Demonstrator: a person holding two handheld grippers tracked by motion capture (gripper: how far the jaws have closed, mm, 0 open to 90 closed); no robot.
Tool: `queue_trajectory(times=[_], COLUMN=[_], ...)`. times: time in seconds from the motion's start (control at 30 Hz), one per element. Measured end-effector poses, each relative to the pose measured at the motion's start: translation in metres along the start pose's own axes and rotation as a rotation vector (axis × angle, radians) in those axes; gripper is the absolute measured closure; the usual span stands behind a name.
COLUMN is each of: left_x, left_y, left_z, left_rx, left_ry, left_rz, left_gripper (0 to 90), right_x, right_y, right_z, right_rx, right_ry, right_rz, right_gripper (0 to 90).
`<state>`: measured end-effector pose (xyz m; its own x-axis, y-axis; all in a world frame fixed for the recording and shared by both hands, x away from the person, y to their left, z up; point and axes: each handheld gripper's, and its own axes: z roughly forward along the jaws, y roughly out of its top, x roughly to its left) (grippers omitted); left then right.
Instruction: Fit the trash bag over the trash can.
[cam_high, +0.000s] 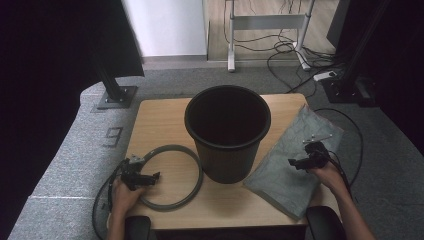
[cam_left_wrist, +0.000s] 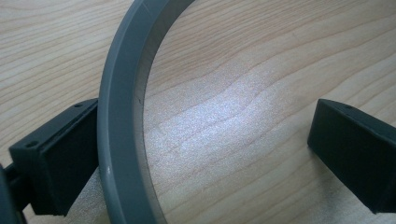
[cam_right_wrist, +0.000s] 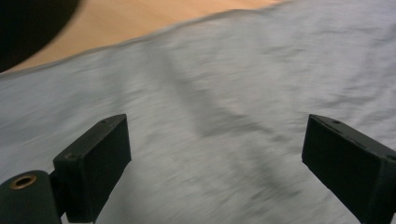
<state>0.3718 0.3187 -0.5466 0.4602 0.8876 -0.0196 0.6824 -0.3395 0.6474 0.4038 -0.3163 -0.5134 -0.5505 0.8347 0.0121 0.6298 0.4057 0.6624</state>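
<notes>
A black plastic bucket (cam_high: 227, 130) stands upright in the middle of the wooden table (cam_high: 150, 120). To its left lies a grey ring (cam_high: 196, 176), flat on the wood. My left gripper (cam_high: 152, 176) is open at the ring's near-left arc. In the left gripper view the ring (cam_left_wrist: 119, 116) runs between the jaws, right beside the left jaw, and the left gripper (cam_left_wrist: 205, 154) is not closed on it. A flat grey bag (cam_high: 280, 175) lies right of the bucket. My right gripper (cam_high: 294, 162) hovers open over it; the right gripper view has the bag (cam_right_wrist: 233, 93) under the right gripper (cam_right_wrist: 219, 163).
The bag overhangs the table's right edge. Grey carpet (cam_high: 65, 160) surrounds the table. A stand base (cam_high: 117, 96) sits at the far left, with desk legs and cables (cam_high: 300, 55) beyond. The bucket's edge (cam_right_wrist: 28, 23) is close by in the right gripper view.
</notes>
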Motion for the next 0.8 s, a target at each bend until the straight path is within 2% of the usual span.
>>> queue_trajectory(times=[0.03, 0.1, 0.13, 0.17, 0.2, 0.23, 0.37, 0.5, 0.53, 0.57, 0.63, 0.67, 0.7, 0.8], left_x=[0.0, 0.0, 0.0, 0.0, 0.0, 0.0, 0.0, 0.0, 0.0, 0.0, 0.0, 0.0, 0.0, 0.0], left_y=[0.0, 0.0, 0.0, 0.0, 0.0, 0.0, 0.0, 0.0, 0.0, 0.0, 0.0, 0.0, 0.0, 0.0], left_z=[0.0, 0.0, 0.0, 0.0, 0.0, 0.0, 0.0, 0.0, 0.0, 0.0, 0.0, 0.0, 0.0, 0.0], left_rx=[0.0, 0.0, 0.0, 0.0, 0.0, 0.0, 0.0, 0.0, 0.0, 0.0, -0.001, -0.001, -0.002, -0.002], left_ry=[0.0, 0.0, 0.0, 0.001, 0.001, 0.001, 0.001, 0.001, 0.001, 0.001, 0.002, 0.002, 0.002, 0.003], left_rz=[0.0, -0.001, -0.001, 0.0, 0.0, -0.001, -0.001, -0.001, -0.001, -0.001, -0.001, -0.001, -0.002, -0.002], left_gripper=[0.0, 0.0, 0.0, 0.0, 0.0, 0.0, 0.0, 0.0, 0.0, 0.0, 0.0, 0.0, 0.0, 0.0], right_x=[0.011, 0.018, 0.018, 0.024, 0.024, 0.028, 0.034, 0.037, 0.037, 0.041, 0.041, 0.042, 0.04, 0.036], right_y=[-0.002, -0.004, -0.004, -0.007, -0.007, -0.009, -0.011, -0.011, -0.011, -0.011, -0.011, -0.012, -0.013, -0.014], right_z=[-0.005, -0.008, -0.008, -0.008, -0.008, -0.008, -0.003, 0.006, 0.006, 0.009, 0.011, 0.015, 0.016, 0.013], right_rx=[0.023, 0.04, 0.04, 0.049, 0.049, 0.063, 0.084, 0.083, 0.083, 0.089, 0.101, 0.124, 0.122, 0.111], right_ry=[0.042, 0.081, 0.081, 0.121, 0.121, 0.15, 0.168, 0.192, 0.192, 0.185, 0.181, 0.164, 0.175, 0.165], right_rz=[-0.051, -0.079, -0.079, -0.094, -0.094, -0.105, -0.134, -0.185, -0.185, -0.223, -0.235, -0.26, -0.234, -0.218], right_gripper=[11.0, 13.4, 13.4, 13.7, 13.7, 14.1, 18.9, 28.8, 28.8, 30.2, 31.7, 33.1, 36.0, 47.4])
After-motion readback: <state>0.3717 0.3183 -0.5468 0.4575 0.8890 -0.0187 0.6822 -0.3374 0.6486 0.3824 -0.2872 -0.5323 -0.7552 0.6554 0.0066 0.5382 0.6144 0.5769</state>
